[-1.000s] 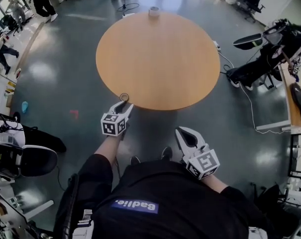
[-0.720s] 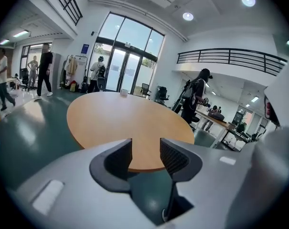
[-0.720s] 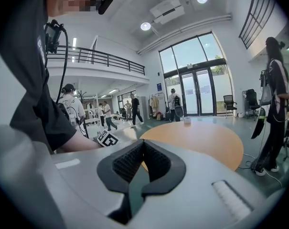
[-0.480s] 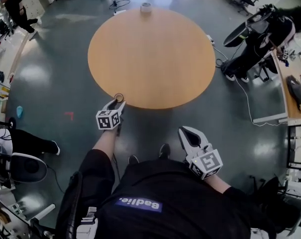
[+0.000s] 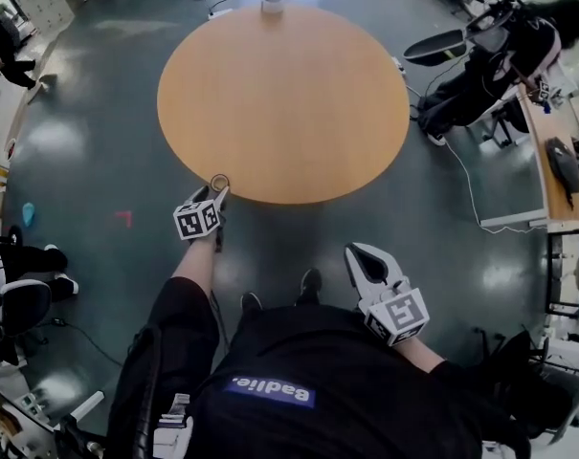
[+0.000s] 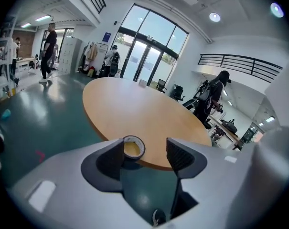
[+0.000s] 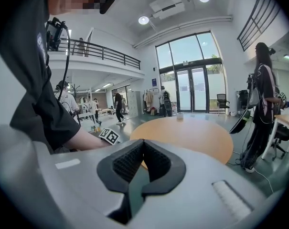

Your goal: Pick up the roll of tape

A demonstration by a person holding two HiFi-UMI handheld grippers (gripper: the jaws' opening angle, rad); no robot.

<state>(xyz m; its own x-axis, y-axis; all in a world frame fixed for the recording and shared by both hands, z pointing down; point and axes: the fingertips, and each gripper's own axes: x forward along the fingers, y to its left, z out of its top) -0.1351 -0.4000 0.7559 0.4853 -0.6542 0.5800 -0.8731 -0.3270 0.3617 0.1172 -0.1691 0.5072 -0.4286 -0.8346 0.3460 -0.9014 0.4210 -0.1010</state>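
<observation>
Tape roll (image 6: 133, 148), dark-rimmed with tan core, lies flat at table (image 6: 134, 109) edge.

Open office hall
Round table (image 5: 282, 103) on a glossy floor (image 5: 98, 142), tall glass doors (image 6: 146, 56), a balcony railing (image 6: 240, 62) (office chairs (image 5: 17, 306) at the sides).

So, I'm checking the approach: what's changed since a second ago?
The left hand-held gripper moved closer to the roll of tape, jaws opening around it without gripping. The tape stayed at the table edge; the right hand-held gripper stayed shut.
</observation>
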